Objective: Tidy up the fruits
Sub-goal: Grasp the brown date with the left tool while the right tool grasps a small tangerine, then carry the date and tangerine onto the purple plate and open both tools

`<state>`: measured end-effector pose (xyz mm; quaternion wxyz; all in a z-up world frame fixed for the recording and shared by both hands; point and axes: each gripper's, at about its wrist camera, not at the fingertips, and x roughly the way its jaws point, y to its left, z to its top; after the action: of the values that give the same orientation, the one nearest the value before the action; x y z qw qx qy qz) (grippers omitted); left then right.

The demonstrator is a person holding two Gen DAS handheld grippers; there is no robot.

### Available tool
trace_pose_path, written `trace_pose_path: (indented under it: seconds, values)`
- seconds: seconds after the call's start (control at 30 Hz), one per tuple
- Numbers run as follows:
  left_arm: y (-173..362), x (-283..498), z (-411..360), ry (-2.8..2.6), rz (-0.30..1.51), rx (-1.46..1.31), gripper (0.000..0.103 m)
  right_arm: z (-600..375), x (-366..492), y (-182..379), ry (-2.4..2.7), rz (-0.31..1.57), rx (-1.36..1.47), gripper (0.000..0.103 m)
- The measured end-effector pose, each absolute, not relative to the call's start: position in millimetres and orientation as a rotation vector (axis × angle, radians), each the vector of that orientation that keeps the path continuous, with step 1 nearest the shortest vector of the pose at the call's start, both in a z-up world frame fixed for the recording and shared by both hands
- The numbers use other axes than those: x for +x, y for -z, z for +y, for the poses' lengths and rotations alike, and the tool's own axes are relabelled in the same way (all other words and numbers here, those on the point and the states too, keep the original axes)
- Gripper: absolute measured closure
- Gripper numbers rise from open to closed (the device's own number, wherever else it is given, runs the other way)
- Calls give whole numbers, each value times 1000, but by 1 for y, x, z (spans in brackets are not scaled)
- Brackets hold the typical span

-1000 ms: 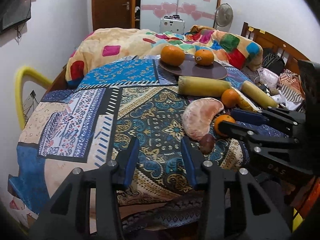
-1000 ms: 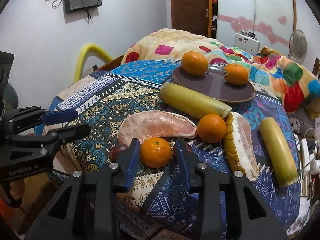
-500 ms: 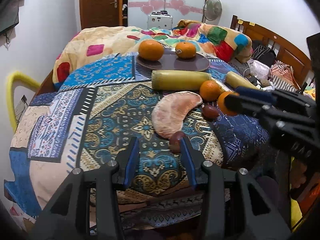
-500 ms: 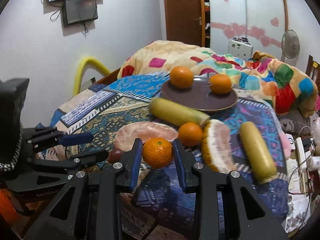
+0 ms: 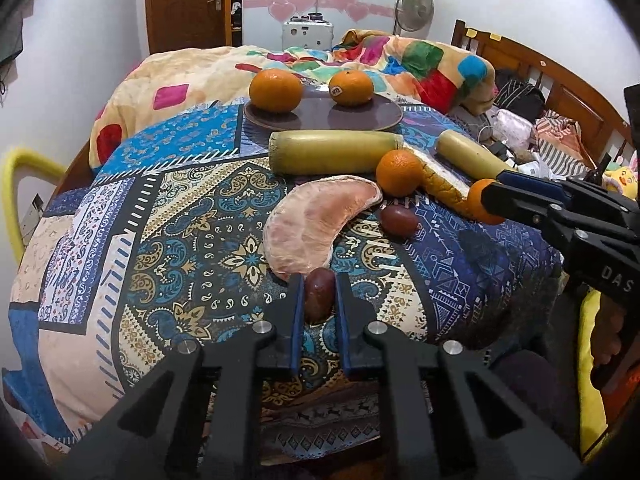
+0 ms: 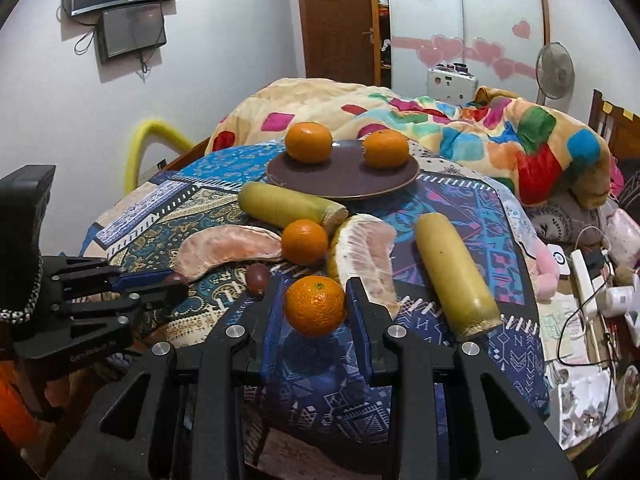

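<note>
My left gripper (image 5: 318,300) is shut on a small dark red fruit (image 5: 319,294) at the near edge of the patterned cloth. My right gripper (image 6: 316,306) is shut on an orange (image 6: 315,305) and holds it above the cloth; it shows at the right of the left wrist view (image 5: 478,202). A brown plate (image 6: 344,184) at the back holds two oranges (image 6: 309,142) (image 6: 385,148). A third orange (image 6: 305,241), a second dark red fruit (image 6: 257,278), two pomelo segments (image 6: 228,248) (image 6: 366,258) and two yellow-green cylindrical fruits (image 6: 286,204) (image 6: 454,274) lie on the cloth.
A colourful quilt (image 6: 440,128) is heaped behind the plate. A wooden headboard (image 5: 552,80) and clutter of bags and cables (image 6: 588,276) lie to the right. A yellow tube (image 6: 150,138) stands at the left by the wall.
My left gripper moved forward and closed on the small dark red fruit. My right gripper lifted the orange slightly higher.
</note>
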<state>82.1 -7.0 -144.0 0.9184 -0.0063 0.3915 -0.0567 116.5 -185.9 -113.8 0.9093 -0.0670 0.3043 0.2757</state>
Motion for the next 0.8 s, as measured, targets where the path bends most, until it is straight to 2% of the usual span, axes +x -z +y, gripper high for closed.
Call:
trace_pose_path:
  seconds: [0.3,0.8]
  values:
    - [120,84,5,103,749,-27,89,-191,127,104,-565,600,-122,74]
    - [89,152,23,82,674,-61,89,-183,171,81,-534,537,-126,74]
